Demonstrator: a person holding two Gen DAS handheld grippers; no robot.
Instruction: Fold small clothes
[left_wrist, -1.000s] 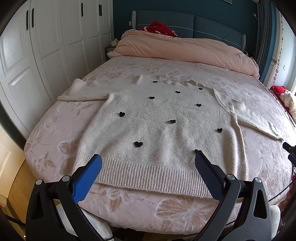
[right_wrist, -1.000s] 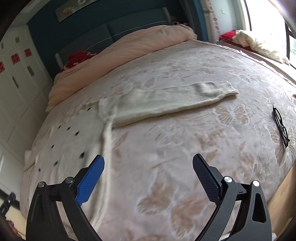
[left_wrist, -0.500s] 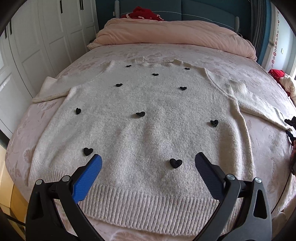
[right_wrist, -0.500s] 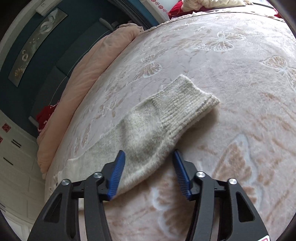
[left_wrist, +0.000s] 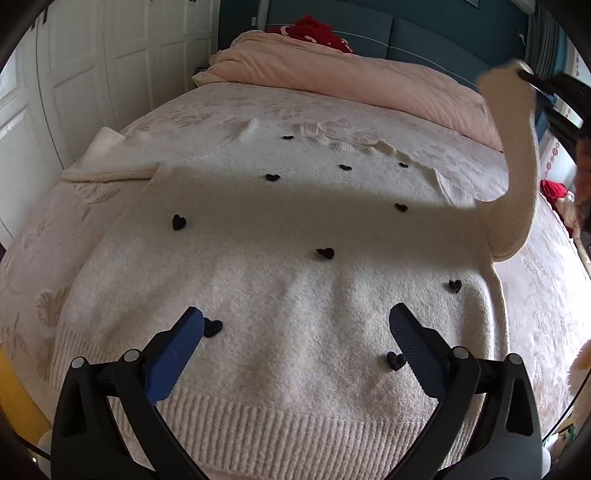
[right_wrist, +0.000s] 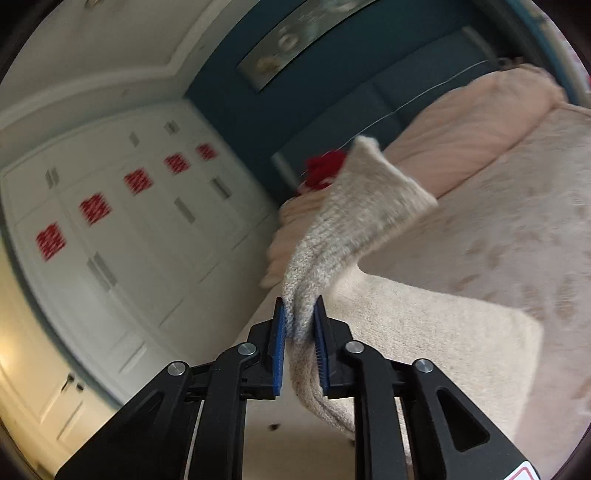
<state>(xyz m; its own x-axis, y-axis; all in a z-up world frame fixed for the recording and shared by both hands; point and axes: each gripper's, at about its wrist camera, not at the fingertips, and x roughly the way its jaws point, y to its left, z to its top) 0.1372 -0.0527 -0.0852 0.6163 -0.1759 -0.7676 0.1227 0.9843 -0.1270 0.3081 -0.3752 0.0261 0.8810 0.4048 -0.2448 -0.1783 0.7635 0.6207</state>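
Fingers of the right gripper (right_wrist: 300, 332) are pressed nearly together, their blue ridged pads pinching the ribbed cuff end of the sweater's sleeve (right_wrist: 354, 221), so only the thickness of the knit separates them. That sleeve rises clear of the bed; from the left wrist view it shows as a pale curving band (left_wrist: 517, 158) arching up from the shoulder toward the dark frame of the right gripper at the upper right edge.

The left gripper (left_wrist: 295, 332) stands wide open, holding nothing, its 2 blue textured pads (left_wrist: 173, 354) poised over the lower body of the sweater (left_wrist: 280, 295); whether they touch the knit cannot be told.

The sweater is a cream, fuzzy knit with a ribbed hem, dotted with small black hearts (left_wrist: 325, 253), and lies flat, front up, on the bed (left_wrist: 546, 317). Its other sleeve (left_wrist: 107, 162) stretches out flat to the left. The bedspread is pale pink with a woven butterfly and floral pattern; a puffy pink duvet (left_wrist: 354, 81) lies along the head of the bed.
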